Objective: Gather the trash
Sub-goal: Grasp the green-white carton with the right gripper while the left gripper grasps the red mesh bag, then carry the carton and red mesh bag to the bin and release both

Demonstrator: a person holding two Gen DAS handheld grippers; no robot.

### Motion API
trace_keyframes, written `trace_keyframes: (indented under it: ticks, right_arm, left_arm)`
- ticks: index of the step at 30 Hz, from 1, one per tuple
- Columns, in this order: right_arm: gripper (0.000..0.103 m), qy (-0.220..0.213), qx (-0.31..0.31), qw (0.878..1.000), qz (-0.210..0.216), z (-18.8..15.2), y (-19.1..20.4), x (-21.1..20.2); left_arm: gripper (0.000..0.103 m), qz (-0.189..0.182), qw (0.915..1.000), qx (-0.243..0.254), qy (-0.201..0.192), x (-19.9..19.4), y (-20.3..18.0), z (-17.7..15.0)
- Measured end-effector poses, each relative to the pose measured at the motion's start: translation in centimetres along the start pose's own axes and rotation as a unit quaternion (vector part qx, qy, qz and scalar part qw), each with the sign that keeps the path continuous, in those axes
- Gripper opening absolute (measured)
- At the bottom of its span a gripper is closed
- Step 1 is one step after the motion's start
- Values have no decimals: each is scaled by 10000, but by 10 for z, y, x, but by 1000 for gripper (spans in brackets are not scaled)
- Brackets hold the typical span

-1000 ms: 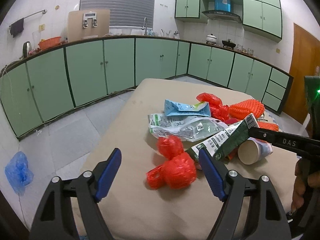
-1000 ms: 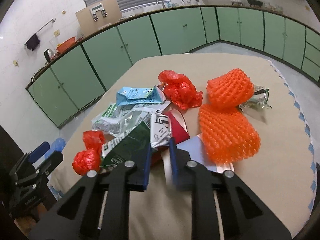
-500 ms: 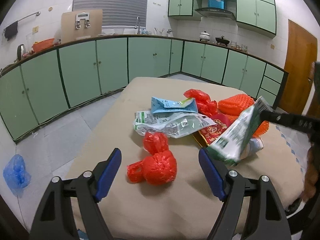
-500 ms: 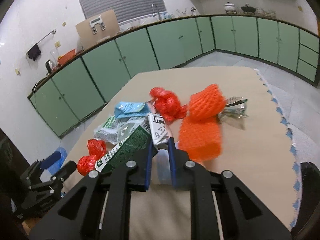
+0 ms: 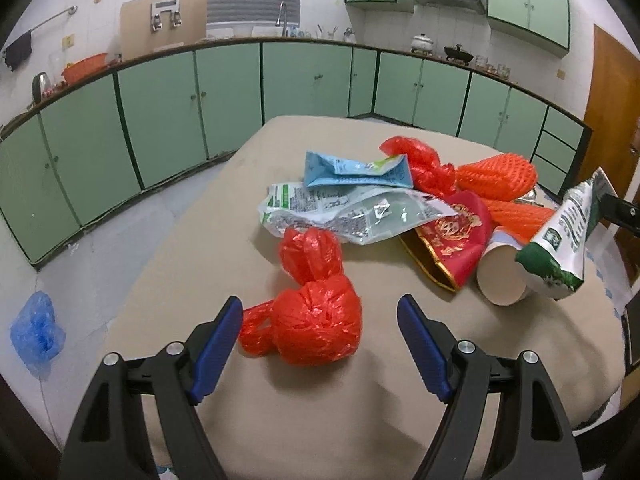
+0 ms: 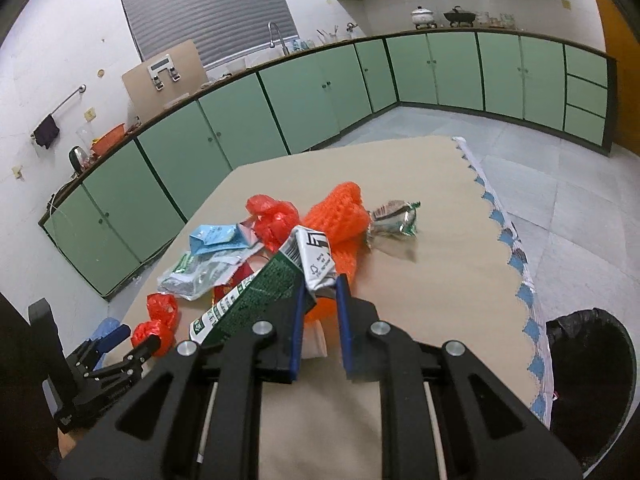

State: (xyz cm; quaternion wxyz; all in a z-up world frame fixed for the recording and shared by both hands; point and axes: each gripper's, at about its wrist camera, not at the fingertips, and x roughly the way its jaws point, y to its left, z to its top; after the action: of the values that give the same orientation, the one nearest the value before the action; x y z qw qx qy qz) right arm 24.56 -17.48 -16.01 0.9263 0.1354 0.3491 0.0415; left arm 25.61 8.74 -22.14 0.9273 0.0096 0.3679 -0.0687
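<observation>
Lifted since earlier, green carton (image 6: 256, 296) stays pinched in right tool (image 6: 318, 300).

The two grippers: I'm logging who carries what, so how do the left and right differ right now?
The left gripper is open and holds nothing, its jaws wide on either side of a red plastic bag on the table. The right gripper is shut on a green-and-white carton, held above the pile. Both have blue pads and point down over the table.
</observation>
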Motion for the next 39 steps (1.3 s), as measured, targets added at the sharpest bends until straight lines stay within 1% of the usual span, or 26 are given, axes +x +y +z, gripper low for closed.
trace_keyframes:
  ticks: [4,6,7,8,9,10,11,14,17,21,39]
  right_arm:
    - [14,49,88,9999,-20,-4,-6,2]
    - [14,65,84,9999,-29,-5,-7,3]
    - [14,76,91,9999,-25,-5,-7,4]
    - [14,88,91,9999,-25,-6,-7,4]
    - [14,94,85,9999,-29,-5,-7,4]
    - [14,95,81,9999,-26,-6,-7,4]
    - [14,89,77,9999,-28,-5,-7,4]
    - [14,87,82,9999,-27,-5,-7,3]
    - [14,44,86,10000,-19,-5,-7,1]
    - [14,25,99,9999,8,-5,-5,-1]
    - [14,-75,75,9999,84,0,-2,-19]
  left_arm:
    - [78,54,9999,-25,136,7,1,-1]
    - [76,61,9998,-11,167,10,1,-1]
    - [68,54,9998,-5,197,11,0,-1]
    - [54,30,9997,-4,243,14,0,0]
    - [47,2,9995,-16,324,17,1,0]
    - [46,-25,9993,-38,373,20,1,0]
    - [43,-50,9993,-56,356,20,2,0]
    - [39,-81,9996,-87,247,14,3,1]
    - [37,-144,9998,-124,93,2,3,2]
    - [37,-168,9999,-29,-19,-8,-1,6]
    - [37,-145,9998,-1,-109,-25,-5,10]
